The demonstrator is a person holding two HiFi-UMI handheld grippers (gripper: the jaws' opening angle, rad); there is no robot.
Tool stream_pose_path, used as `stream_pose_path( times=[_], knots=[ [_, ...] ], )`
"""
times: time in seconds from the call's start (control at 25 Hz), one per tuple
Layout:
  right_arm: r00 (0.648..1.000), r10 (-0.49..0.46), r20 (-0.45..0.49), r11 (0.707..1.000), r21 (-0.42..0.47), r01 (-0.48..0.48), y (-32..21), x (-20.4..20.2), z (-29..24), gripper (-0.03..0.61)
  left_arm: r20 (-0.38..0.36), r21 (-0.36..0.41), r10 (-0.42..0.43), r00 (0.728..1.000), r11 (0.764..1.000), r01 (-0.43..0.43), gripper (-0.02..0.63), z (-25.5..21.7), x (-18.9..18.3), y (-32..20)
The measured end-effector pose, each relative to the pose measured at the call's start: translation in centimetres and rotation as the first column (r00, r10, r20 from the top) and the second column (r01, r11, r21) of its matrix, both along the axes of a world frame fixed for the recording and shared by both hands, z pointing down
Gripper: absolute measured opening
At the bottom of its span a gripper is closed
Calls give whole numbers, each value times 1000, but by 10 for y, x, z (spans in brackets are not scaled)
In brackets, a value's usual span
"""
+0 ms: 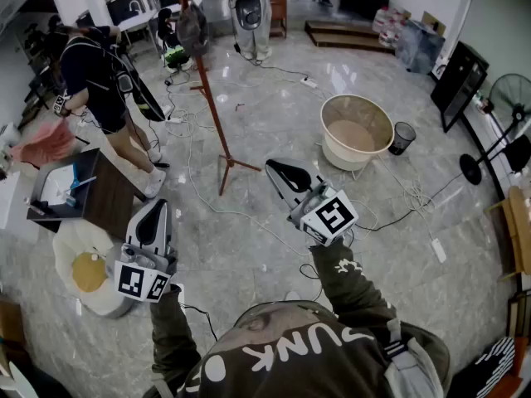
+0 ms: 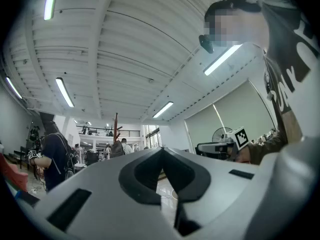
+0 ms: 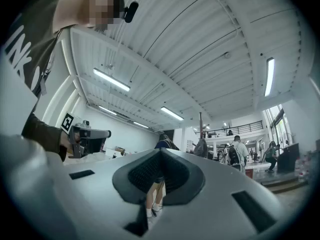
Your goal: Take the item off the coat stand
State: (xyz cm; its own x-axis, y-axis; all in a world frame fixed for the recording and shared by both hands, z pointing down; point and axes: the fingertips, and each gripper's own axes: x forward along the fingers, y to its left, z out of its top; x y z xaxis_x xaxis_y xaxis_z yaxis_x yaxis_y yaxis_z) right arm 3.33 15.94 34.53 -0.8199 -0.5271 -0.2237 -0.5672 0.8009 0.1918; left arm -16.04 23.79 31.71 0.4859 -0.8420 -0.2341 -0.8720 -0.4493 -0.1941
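head view: two grippers, one in each hand, both low in frame over a pale floor [image 1: 282, 118]. left gripper [image 1: 155, 210] with jaws pressed together, nothing between. right gripper [image 1: 275, 169] likewise closed tight and empty. one coat stand [image 1: 212, 110], a thin red-brown pole on splayed feet, upright ahead of the right gripper and apart from both. one item on it: a bag [image 1: 192, 28], dark grey, rounded and slumped, probably a backpack, hung high on the pole and well away from either gripper. one round beige tub [image 1: 375, 114] right of the stand, one small black bin [image 1: 402, 138] just beside the tub. one person [image 1: 98, 73] standing left of the stand, one dark table [image 1: 104, 201] near that person.

left gripper view: two jaw halves meeting in a single seam, no gap, nothing gripped. far beyond the tips, one red-brown pole with the one dark bag hanging against it, small and dim here. right gripper off to the right, level with the tips.

right gripper view: again two halves shut on each other, bare. one pole rising right of the seam, the grey bag bunched on it below the top. left gripper at the left edge.
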Motion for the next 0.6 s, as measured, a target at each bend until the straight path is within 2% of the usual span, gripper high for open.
stream_pose_path(
  times=[0.6],
  knots=[
    [1000, 4, -5, 1000, -2, -4, -3, 3, 1, 12, 5, -3, -8, 1000, 1000, 8, 5, -2, 3, 1]
  ],
)
